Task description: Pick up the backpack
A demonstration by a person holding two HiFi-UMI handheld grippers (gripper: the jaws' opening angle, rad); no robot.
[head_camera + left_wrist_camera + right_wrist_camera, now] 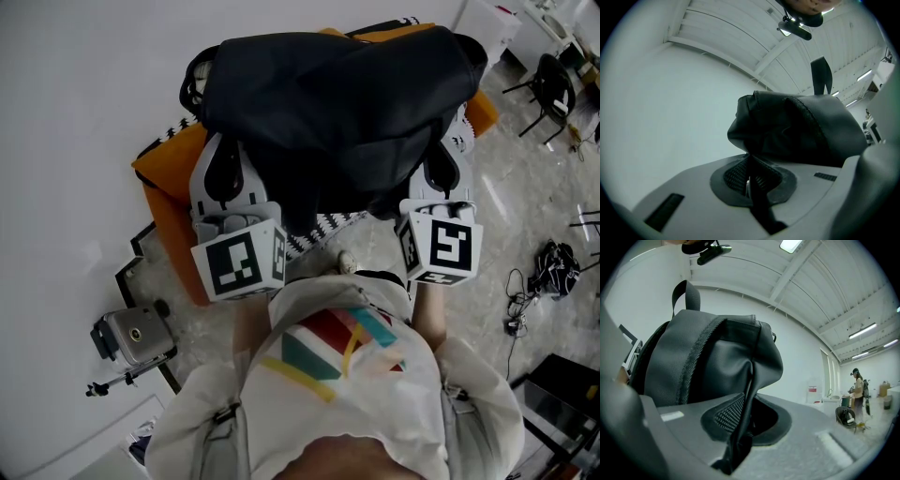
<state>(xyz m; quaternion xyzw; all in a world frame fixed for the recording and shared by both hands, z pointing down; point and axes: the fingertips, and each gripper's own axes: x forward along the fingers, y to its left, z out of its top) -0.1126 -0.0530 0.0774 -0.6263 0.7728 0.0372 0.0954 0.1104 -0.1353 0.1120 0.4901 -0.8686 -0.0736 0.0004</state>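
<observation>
The pale floor (525, 187) bears an orange cushion (169, 216). A small camera (131, 336) sits left of the cushion and a black cable bundle (553, 264) well right of it.

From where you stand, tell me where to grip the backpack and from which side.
Grip the backpack by a fabric fold at each near corner, coming in level from your side. The limp cloth bunches into thin ridges; the left gripper and right gripper are each shut on one.

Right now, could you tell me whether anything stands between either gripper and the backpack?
Nothing visible does: the left gripper and the right gripper are each shut on a fold of the backpack.
</observation>
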